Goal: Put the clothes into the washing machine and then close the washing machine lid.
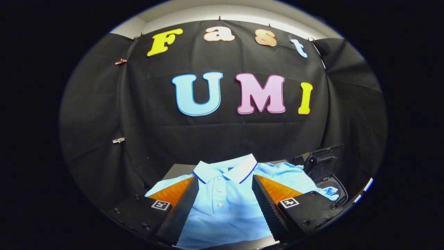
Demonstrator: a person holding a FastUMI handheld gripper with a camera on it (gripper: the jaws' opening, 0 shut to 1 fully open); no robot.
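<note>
Gripper [225, 185] over the shirt, jaws wide, nothing held.

A light blue polo shirt [225, 208] lies spread flat on a dark table [180, 170], its white collar [239, 166] with a dark blue edge pointing away toward the black cloth wall. The button placket runs down the middle of the gap between the two fingers [184, 205], which stand well apart, one to each side of the shirt's chest; whether they touch the fabric I cannot tell. The sleeves spread out past both fingers. To the right, just beyond the right sleeve, sits a dark washing machine [324, 173] with its lid [321, 159] raised upright; the sleeve end lies at its opening.
</note>
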